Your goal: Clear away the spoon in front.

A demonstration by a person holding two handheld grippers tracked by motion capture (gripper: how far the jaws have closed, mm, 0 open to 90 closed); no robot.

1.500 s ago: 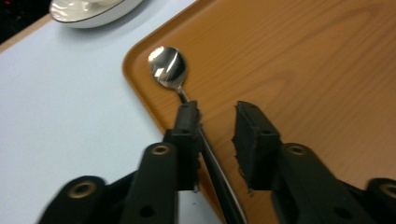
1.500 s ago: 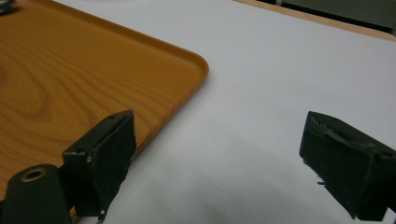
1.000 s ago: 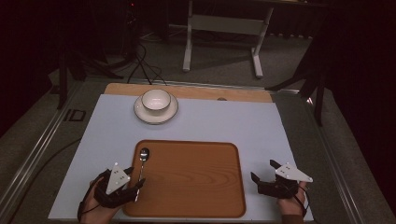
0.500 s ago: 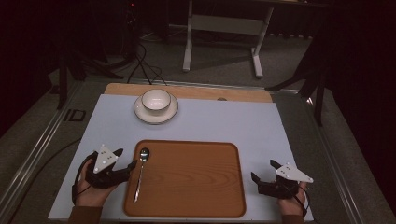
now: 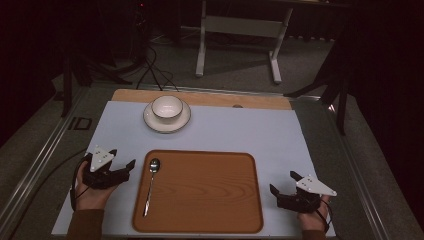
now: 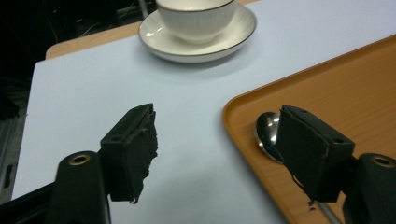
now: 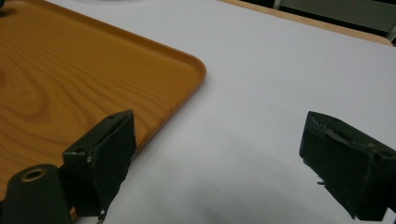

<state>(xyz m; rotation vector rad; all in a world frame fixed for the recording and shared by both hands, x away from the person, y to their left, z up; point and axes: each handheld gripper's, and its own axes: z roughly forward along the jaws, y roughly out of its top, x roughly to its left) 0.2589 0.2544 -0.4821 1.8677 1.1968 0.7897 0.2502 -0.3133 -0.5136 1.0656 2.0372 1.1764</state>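
**Two open grippers flank a tray with a spoon on it**

Both grippers sit low in the high view with nothing between their jaws. The left gripper (image 5: 119,166), at the lower left of the frame, has its jaws spread wide; they have just been opening, and only bare white mat lies between them. It rests just beside the left rim of the tray, apart from the spoon. The right gripper (image 5: 283,184), at the lower right, also stands wide open over bare mat, a little off the tray's right rim.

The spoon (image 5: 151,183) is a slim, shiny metal one. It lies flat inside the tray (image 5: 210,190) along its left edge, bowl toward the top of the frame and handle running down toward the bottom. In the left gripper view its polished bowl (image 6: 266,133) peeks out from behind the right-hand jaw, just inside the tray's raised lip.

The tray is wood-grained orange-brown with rounded corners and a low rim; most of its floor is bare. Above it, in the upper middle of the frame, a white bowl (image 5: 167,106) stands on a saucer (image 5: 152,121), well apart from the tray, with open mat (image 5: 250,130) stretching across to the right.
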